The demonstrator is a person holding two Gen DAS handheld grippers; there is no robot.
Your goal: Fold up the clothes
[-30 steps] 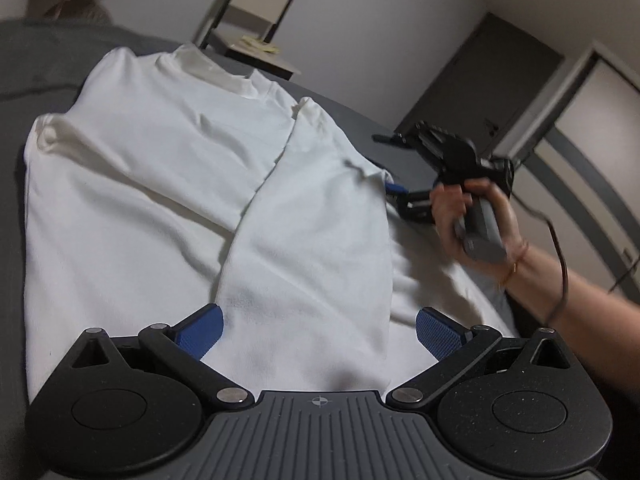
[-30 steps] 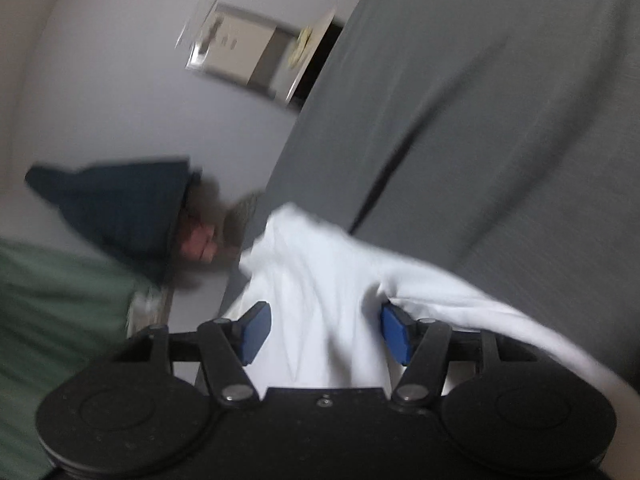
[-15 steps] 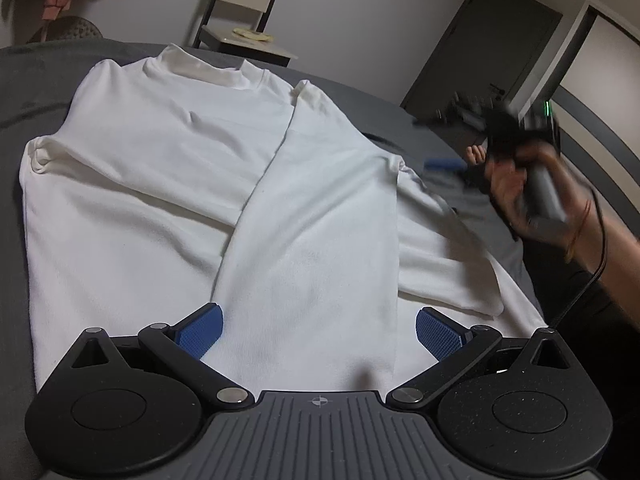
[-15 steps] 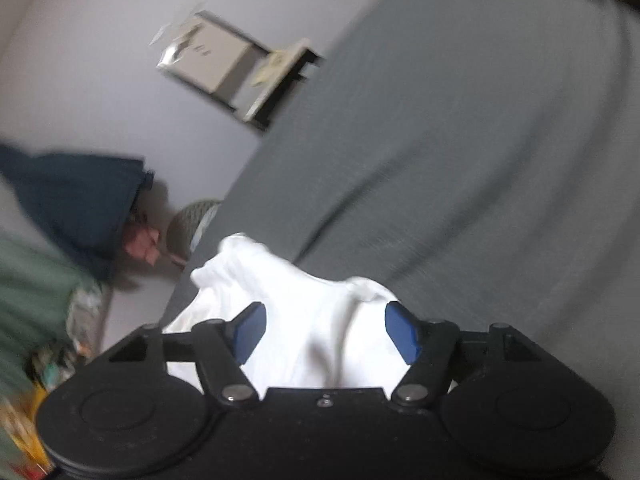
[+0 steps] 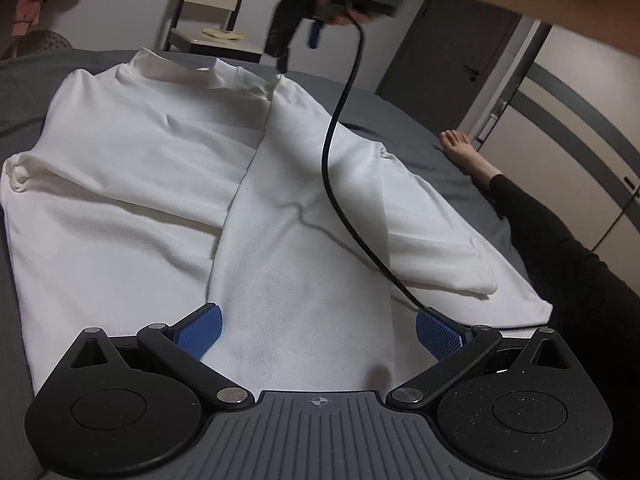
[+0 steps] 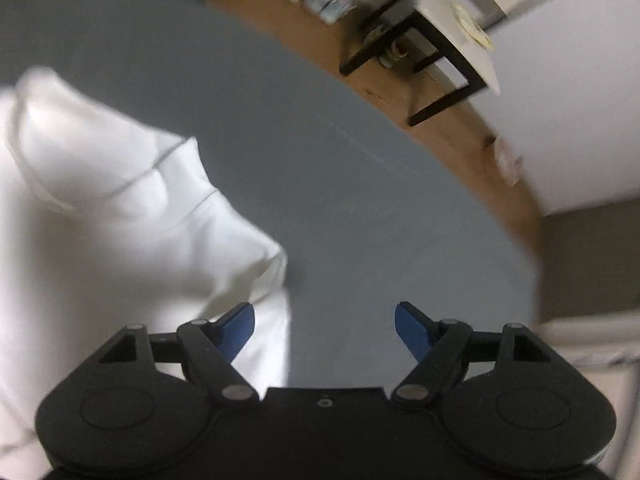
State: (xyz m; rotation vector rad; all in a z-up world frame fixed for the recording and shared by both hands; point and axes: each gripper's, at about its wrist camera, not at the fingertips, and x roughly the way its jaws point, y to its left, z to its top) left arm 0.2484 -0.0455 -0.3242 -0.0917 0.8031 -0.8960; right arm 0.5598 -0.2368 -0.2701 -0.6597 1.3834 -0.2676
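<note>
A white long-sleeved top [image 5: 168, 184] lies flat on a grey bed [image 5: 24, 80], its right side folded over the middle and a sleeve [image 5: 432, 248] lying out to the right. My left gripper [image 5: 318, 332] is open, low over the hem. My right gripper [image 5: 296, 44] is in the air above the collar end, pointing down. In the right wrist view it [image 6: 324, 330] is open and empty, with the collar and shoulder [image 6: 120, 216] of the top at its left.
A black cable [image 5: 340, 184] hangs from the right gripper across the top. A person's leg [image 5: 560, 248] and bare foot [image 5: 460, 148] rest on the bed at right. A small black-framed table [image 5: 208, 36] stands beyond the bed. Dark door [image 5: 440, 48] at back right.
My right gripper let go of the white fabric, opened, and swung up from the right side to above the collar. The left gripper has barely moved.
</note>
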